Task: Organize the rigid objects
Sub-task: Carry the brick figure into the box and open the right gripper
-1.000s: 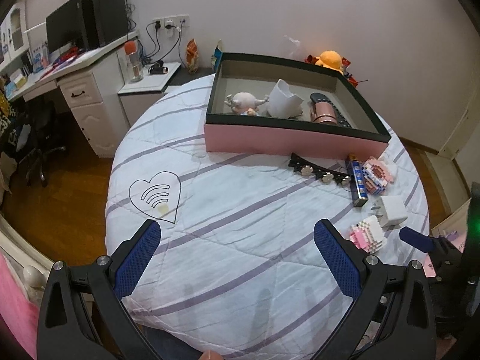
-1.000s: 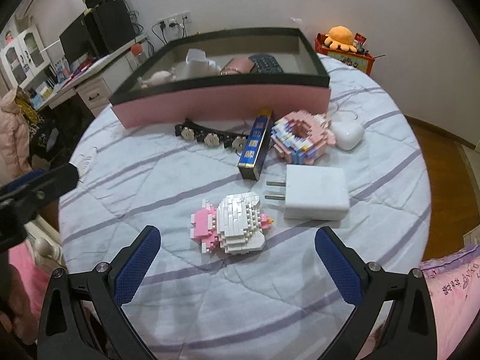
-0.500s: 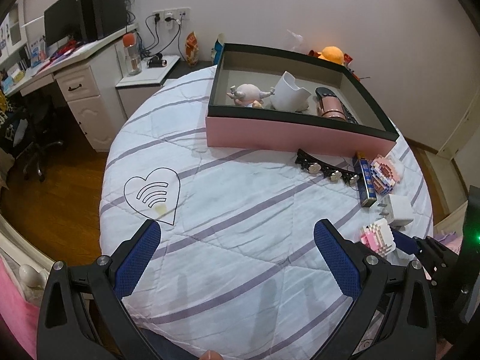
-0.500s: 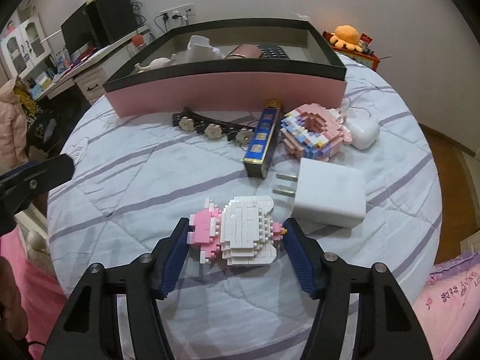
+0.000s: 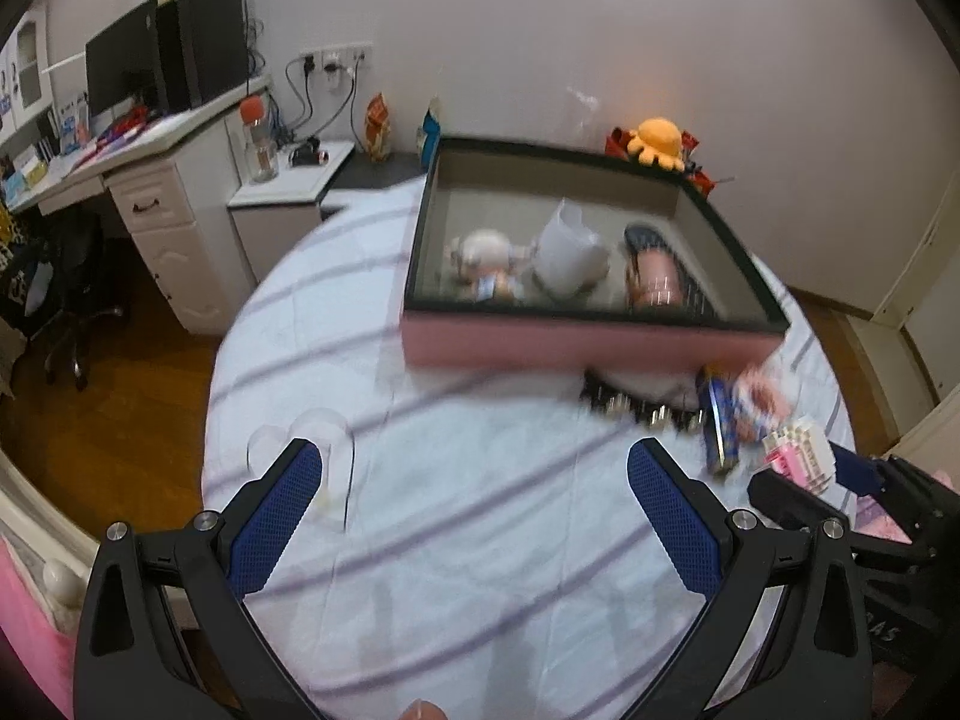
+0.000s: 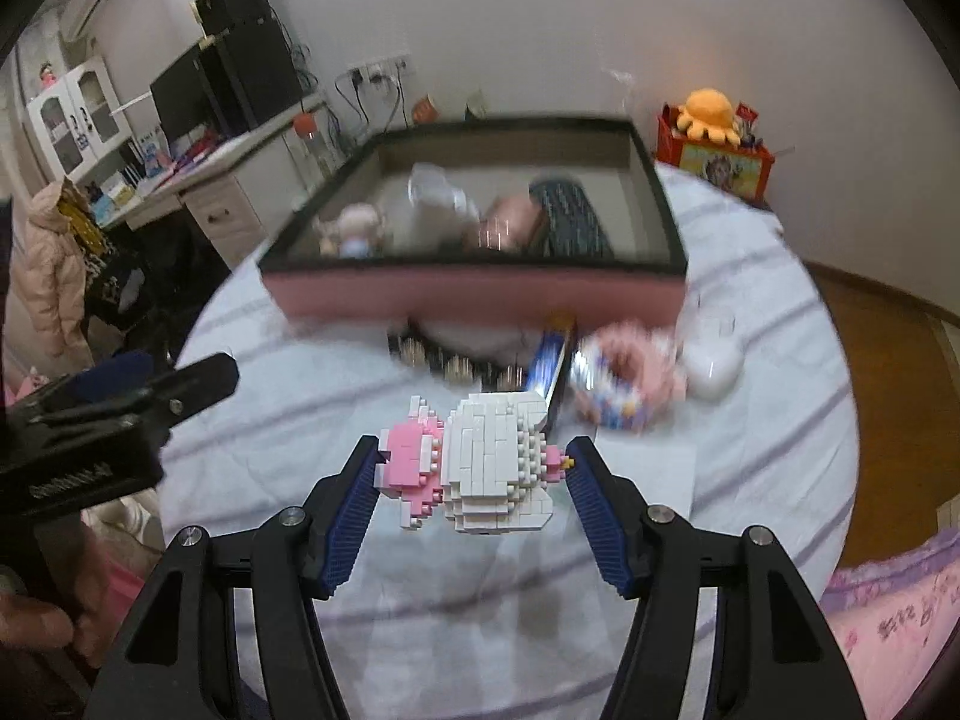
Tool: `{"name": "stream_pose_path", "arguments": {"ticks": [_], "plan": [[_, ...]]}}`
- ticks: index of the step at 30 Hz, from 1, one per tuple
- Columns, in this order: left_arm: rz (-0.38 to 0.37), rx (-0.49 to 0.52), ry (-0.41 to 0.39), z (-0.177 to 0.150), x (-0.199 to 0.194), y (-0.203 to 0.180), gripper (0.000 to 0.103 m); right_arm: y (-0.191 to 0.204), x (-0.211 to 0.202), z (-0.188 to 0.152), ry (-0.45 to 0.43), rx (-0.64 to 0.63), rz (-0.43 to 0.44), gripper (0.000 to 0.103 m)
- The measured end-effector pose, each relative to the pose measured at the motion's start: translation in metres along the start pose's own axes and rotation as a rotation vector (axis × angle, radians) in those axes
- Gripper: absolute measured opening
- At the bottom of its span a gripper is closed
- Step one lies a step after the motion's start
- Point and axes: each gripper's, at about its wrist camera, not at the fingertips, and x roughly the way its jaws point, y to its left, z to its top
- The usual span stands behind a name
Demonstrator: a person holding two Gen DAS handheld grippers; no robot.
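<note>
My right gripper is shut on a pink and white brick-built figure and holds it above the striped round table. The same figure shows at the right edge of the left wrist view, between the right gripper's fingers. My left gripper stands open over the bare near part of the table, nothing between its blue pads. Behind stands the pink box with a black rim, holding a doll, a white cup, a rose-gold thing and a dark keypad.
In front of the box lie a black hair clip, a blue stick-shaped box, a pink brick-built ring, a white mouse and a white charger, partly hidden. A desk and floor lie left of the table.
My right gripper closed on the pink and white figure and lifted it off the table. The left gripper drifted a little and stayed open.
</note>
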Motion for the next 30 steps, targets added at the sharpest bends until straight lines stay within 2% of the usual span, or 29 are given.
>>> {"name": "stream_pose_path", "arguments": {"ticks": [4,8,14,18,23,27,28,29,30], "plan": [[0.011,0.005,-0.05,0.033,0.006,-0.005,0.103,-0.003,0.002,0.035,-0.044,-0.02,-0.004,0.064],[0.028,0.005,-0.076,0.062,0.023,-0.005,0.103,-0.016,0.022,0.078,-0.068,-0.021,-0.015,0.064],[0.043,-0.012,-0.066,0.1,0.069,-0.002,0.103,-0.042,0.07,0.132,-0.042,0.007,-0.031,0.064],[0.038,-0.011,-0.045,0.113,0.096,-0.004,0.103,-0.058,0.111,0.159,-0.003,0.027,-0.044,0.064],[0.034,-0.01,-0.026,0.122,0.121,-0.009,0.103,-0.063,0.142,0.167,0.054,0.021,-0.046,0.064],[0.032,-0.013,-0.02,0.126,0.13,-0.011,0.103,-0.063,0.149,0.164,0.074,0.015,-0.045,0.064],[0.032,-0.015,-0.018,0.127,0.132,-0.011,0.103,-0.063,0.147,0.164,0.071,0.017,-0.039,0.069],[0.031,-0.017,-0.016,0.127,0.132,-0.011,0.103,-0.063,0.144,0.164,0.066,0.018,-0.041,0.079],[0.031,-0.019,-0.015,0.128,0.132,-0.011,0.103,-0.064,0.141,0.163,0.058,0.021,-0.047,0.081]]}}
